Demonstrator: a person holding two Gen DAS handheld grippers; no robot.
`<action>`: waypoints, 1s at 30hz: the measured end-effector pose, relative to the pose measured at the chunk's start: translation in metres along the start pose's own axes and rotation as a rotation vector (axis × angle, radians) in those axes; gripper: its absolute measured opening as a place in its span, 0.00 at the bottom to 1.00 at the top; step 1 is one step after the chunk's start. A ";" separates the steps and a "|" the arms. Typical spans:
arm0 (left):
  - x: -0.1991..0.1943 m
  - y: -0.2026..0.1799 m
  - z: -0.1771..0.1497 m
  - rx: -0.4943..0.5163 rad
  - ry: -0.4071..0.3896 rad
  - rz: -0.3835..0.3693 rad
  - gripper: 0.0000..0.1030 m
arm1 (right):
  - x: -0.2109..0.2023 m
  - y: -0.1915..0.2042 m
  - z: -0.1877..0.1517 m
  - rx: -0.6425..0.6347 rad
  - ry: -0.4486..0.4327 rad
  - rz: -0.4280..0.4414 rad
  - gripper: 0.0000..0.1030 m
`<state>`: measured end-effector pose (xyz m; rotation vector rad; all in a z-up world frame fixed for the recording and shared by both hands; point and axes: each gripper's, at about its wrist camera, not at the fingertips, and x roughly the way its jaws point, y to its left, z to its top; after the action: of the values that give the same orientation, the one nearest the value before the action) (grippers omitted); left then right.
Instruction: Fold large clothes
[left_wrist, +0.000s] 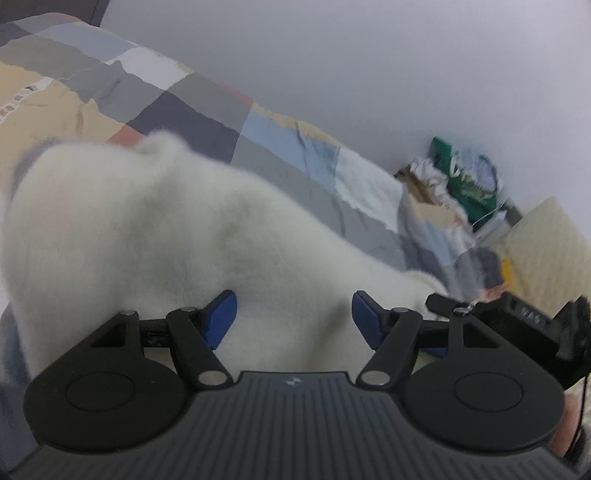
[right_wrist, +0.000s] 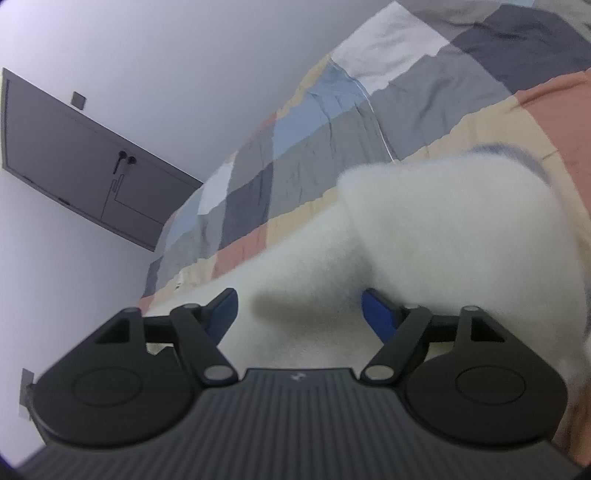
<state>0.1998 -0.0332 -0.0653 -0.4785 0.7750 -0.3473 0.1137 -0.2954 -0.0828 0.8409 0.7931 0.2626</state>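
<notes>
Both tongs, left (left_wrist: 293, 319) and right (right_wrist: 299, 317), stood open, gripping nothing; fluffy white garment (left_wrist: 155, 236) at twelve o'clock risked slumping unfolded.

A fluffy white garment (left_wrist: 147, 229) lies bunched on a patchwork bed cover (left_wrist: 192, 107), its pile soft and blurred. A fold humps up, and a grey-blue trimmed edge (right_wrist: 517, 151) shows at its far side.

Bed (left_wrist: 207, 110) under a patchwork quilt (right_wrist: 306, 158) of grey, blue, white and salmon squares; fluffy white garment (left_wrist: 147, 236) lying directly on it.
</notes>
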 end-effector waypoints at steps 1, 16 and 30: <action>0.009 0.005 0.002 0.000 0.009 0.003 0.72 | 0.007 -0.003 0.003 -0.007 0.004 0.007 0.74; 0.068 0.047 0.025 0.005 -0.028 -0.062 0.71 | 0.065 -0.021 0.031 -0.158 -0.045 0.085 0.73; -0.019 0.048 0.031 0.117 -0.208 0.110 0.72 | -0.013 -0.005 0.048 -0.340 -0.265 -0.068 0.75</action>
<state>0.2161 0.0248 -0.0606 -0.3543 0.5731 -0.2347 0.1384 -0.3320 -0.0601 0.5132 0.5089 0.2128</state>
